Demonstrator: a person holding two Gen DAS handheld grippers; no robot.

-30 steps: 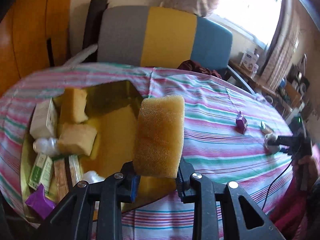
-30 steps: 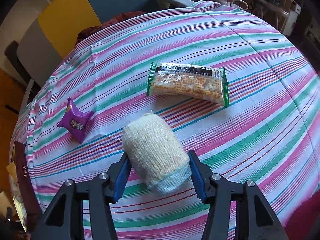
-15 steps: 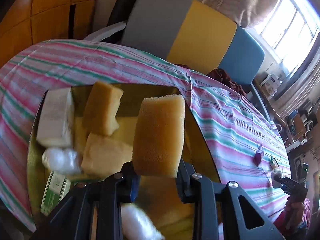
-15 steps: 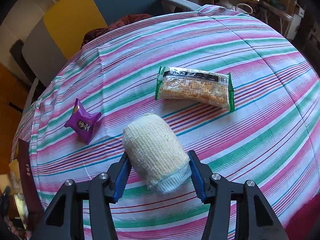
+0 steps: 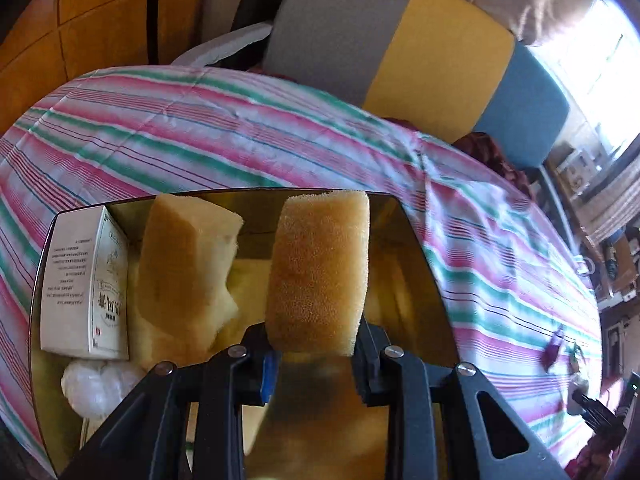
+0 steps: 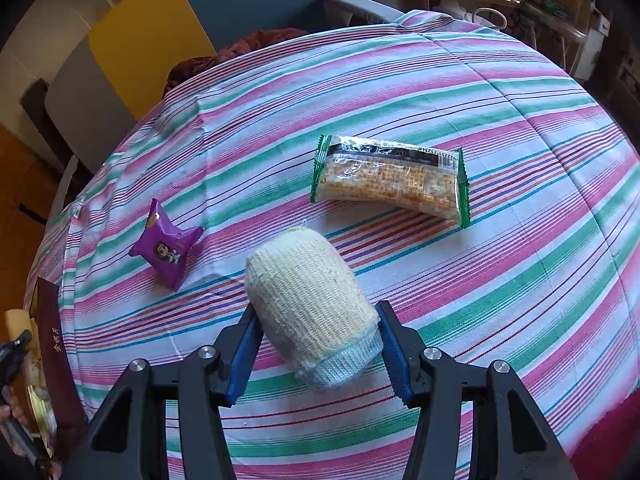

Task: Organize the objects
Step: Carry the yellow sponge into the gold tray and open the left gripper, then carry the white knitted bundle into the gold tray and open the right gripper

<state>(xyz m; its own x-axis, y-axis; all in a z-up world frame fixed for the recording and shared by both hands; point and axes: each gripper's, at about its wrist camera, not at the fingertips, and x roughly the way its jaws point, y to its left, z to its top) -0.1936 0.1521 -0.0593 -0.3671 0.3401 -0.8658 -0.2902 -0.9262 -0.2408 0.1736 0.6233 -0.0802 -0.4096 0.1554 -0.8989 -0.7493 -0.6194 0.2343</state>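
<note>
A coarse, porous yellow sponge block (image 5: 320,276) was held clenched upright in the left gripper (image 5: 316,354) above a shiny gold-lined box (image 5: 424,280), where a torn pale foam chunk (image 5: 188,264) and a white printed carton (image 5: 86,284) were seen at nine o'clock. A ribbed cream knitted roll with a pale blue cuff (image 6: 314,306) was grasped by the right gripper (image 6: 320,344) over the striped tablecloth (image 6: 500,240). A crinkled purple sachet (image 6: 166,246) at ten o'clock and a clear green-edged cracker packet (image 6: 390,180) at one o'clock were lying apart; the box's near end was cut off from view.

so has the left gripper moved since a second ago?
Yes. The left gripper, shut on the sponge, has swung from the gold tray's right edge to over its inside, nearer the white box.
</note>
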